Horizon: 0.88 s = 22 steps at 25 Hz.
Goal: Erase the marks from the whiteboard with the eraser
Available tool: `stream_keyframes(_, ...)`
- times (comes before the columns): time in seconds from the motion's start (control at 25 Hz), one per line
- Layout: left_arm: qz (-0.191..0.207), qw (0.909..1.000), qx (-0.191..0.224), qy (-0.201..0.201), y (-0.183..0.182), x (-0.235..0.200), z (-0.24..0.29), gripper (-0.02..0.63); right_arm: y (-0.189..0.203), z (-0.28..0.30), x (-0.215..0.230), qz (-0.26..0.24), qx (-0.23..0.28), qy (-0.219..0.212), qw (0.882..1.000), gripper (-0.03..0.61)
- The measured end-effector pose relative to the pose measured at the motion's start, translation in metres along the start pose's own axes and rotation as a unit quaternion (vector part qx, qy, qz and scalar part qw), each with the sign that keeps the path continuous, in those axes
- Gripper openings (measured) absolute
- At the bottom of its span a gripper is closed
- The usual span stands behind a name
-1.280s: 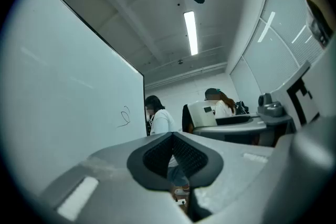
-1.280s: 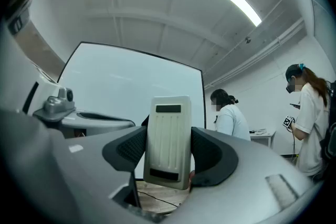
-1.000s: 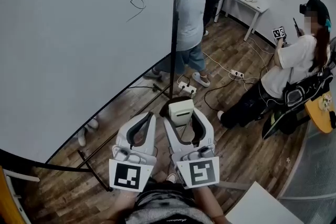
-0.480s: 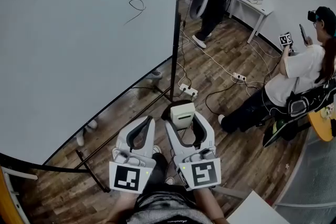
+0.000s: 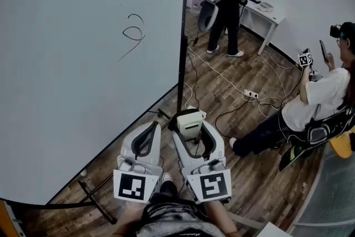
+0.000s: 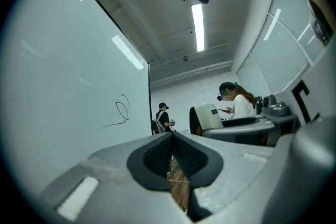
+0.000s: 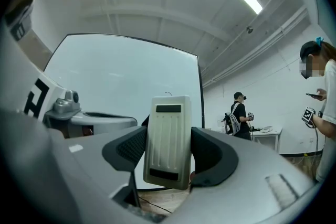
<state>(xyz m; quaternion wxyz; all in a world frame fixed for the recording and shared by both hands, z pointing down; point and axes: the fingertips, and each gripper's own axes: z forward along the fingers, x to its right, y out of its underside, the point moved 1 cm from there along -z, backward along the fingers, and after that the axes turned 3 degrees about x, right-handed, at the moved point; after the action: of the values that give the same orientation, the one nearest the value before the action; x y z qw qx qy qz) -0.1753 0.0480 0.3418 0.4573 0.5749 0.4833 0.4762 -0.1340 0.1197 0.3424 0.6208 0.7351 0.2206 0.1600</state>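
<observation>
The right tongs [image 5: 192,129] are clamped on the eraser [image 5: 189,121], a cream block with faint ribs and a dark slot at each end. Its long axis runs along the tongs and points to the far side, near the right edge of the whiteboard [image 5: 66,75]. The looping black marks [image 5: 132,35] sit well apart from it, far and left. The left tongs [image 5: 153,126] are pressed together, empty.

Lab room: whiteboard [image 5: 83,64], floor cables [image 5: 233,83], headset wearers [image 5: 227,3].
</observation>
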Motion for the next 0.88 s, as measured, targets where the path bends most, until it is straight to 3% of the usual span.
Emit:
stream_keyframes(0.32,0.009,0.9999,0.005,0.004,0.021,-0.054,0.058,0.002,0.020,0.079,0.014,0.002,0.007,0.000,1.000,0.266)
stream_keyframes(0.56,0.025,0.9991,0.004,-0.034,0.021,-0.095,0.065,0.002,0.022,0.124,0.006,0.004,0.024,-0.036,0.999,0.267)
stream_keyframes(0.88,0.021,0.9939,-0.013,-0.108,0.027,-0.137,0.059,0.002,0.025,0.175,-0.018,0.017,0.025,-0.115,0.993,0.267)
